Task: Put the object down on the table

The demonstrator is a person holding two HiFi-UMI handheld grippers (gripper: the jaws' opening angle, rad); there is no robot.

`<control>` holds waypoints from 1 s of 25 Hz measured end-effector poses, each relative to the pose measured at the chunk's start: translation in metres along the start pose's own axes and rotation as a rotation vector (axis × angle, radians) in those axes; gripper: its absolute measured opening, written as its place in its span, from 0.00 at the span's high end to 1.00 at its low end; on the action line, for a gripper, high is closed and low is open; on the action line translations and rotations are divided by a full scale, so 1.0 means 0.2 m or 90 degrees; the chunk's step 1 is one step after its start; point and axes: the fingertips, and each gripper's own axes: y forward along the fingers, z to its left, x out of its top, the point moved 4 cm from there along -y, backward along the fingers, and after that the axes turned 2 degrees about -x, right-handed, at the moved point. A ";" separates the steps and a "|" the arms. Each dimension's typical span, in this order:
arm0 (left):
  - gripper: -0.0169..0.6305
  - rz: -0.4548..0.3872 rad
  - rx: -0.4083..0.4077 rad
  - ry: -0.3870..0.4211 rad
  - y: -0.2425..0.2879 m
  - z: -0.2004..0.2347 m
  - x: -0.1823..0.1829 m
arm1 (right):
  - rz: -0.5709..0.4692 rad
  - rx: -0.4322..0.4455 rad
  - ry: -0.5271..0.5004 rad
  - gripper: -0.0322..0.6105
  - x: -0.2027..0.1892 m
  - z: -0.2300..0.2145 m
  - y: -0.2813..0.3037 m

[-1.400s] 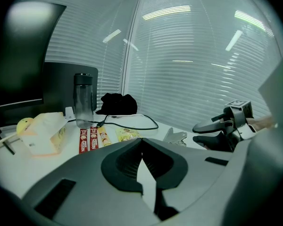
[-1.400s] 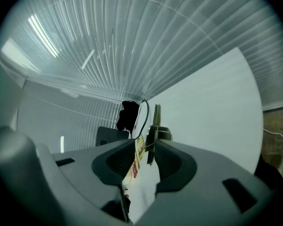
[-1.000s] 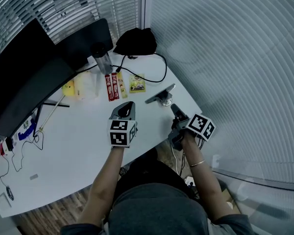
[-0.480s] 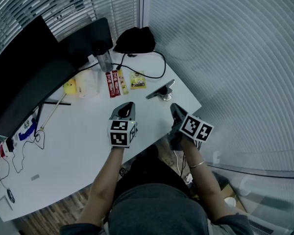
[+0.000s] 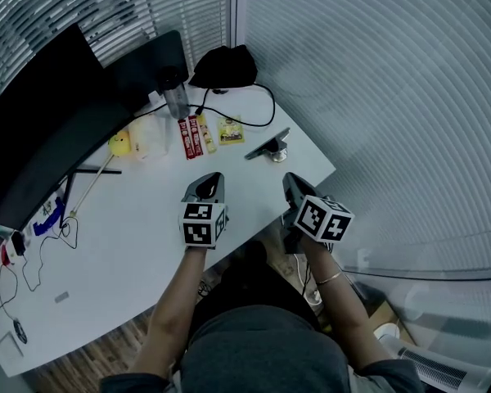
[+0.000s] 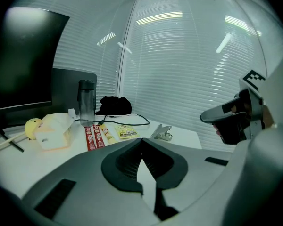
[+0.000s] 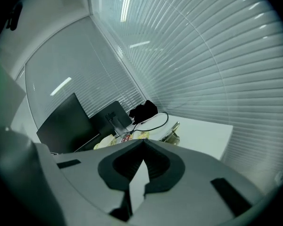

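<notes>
A grey metal clip-like object [image 5: 268, 146] lies on the white table [image 5: 131, 244] near its right corner; it also shows in the left gripper view [image 6: 161, 133] and the right gripper view [image 7: 172, 132]. My right gripper [image 5: 288, 182] hovers at the table's right edge, a short way nearer me than the clip and apart from it. Its jaws have just been closing with nothing between them and now stand shut [image 7: 143, 143]. My left gripper [image 5: 210, 179] is over the table's near middle, shut and empty [image 6: 141, 141].
At the back stand a dark monitor [image 5: 41, 105], a clear bottle [image 5: 175, 98] and a black pouch [image 5: 226, 65] with a black cable [image 5: 262, 117]. Red and yellow sachets [image 5: 195, 135], a pale box [image 5: 147, 142] and a yellow ball [image 5: 119, 144] lie behind the grippers. Cables trail at the left edge.
My right gripper has drawn back from the clip toward me, risen and rolled, so its marker cube faces up more. The clip stays on the table. My left gripper shifted slightly.
</notes>
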 end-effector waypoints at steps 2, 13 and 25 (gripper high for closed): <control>0.94 -0.004 0.000 0.001 -0.02 0.00 0.00 | -0.004 -0.004 -0.021 0.94 -0.01 0.02 -0.02; 0.94 -0.017 0.001 0.001 -0.13 -0.01 -0.01 | -0.021 -0.046 -0.179 0.95 -0.05 0.11 -0.11; 0.94 -0.021 -0.002 -0.002 -0.17 -0.03 -0.02 | -0.021 -0.056 -0.205 0.95 -0.08 0.12 -0.14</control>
